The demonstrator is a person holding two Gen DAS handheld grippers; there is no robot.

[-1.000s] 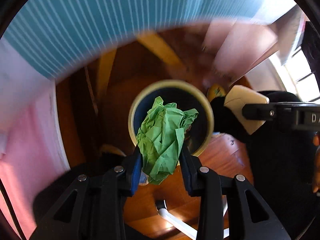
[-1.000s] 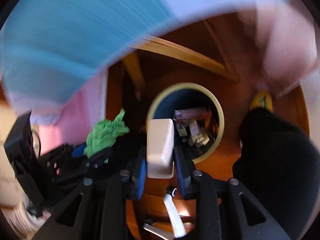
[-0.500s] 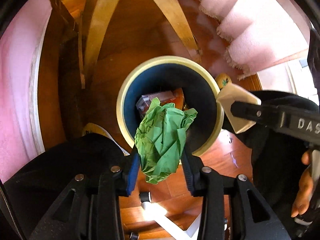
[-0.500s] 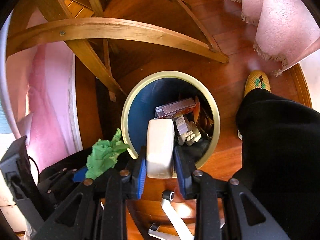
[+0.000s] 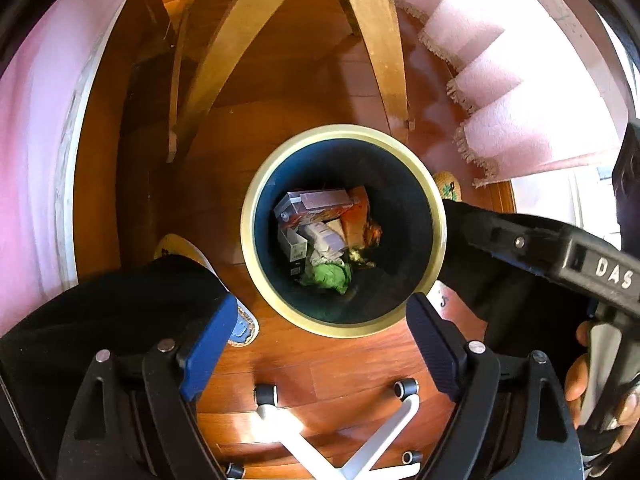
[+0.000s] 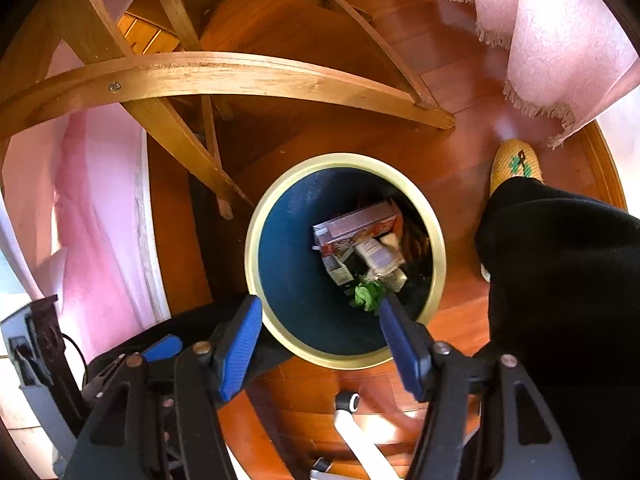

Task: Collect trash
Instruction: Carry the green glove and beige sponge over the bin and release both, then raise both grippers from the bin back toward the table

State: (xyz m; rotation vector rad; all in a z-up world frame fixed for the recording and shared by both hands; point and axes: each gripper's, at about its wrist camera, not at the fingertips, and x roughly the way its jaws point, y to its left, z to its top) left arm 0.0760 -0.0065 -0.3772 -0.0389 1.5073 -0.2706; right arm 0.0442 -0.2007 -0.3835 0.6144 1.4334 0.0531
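Above the trash bin (image 5: 434,216), both claws, left (image 5: 316,322) and right (image 6: 320,326), gape wide and empty.

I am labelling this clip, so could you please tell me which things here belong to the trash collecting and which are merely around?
Job:
round dark blue bin with cream rim
crumpled green paper
orange printed carton
left gripper
right gripper

Around:
curved wooden chair legs
pink fringed cloth
yellow knitted slipper

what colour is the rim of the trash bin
Pale cream-yellow rim around a dark blue inside; the left wrist view shows it best.
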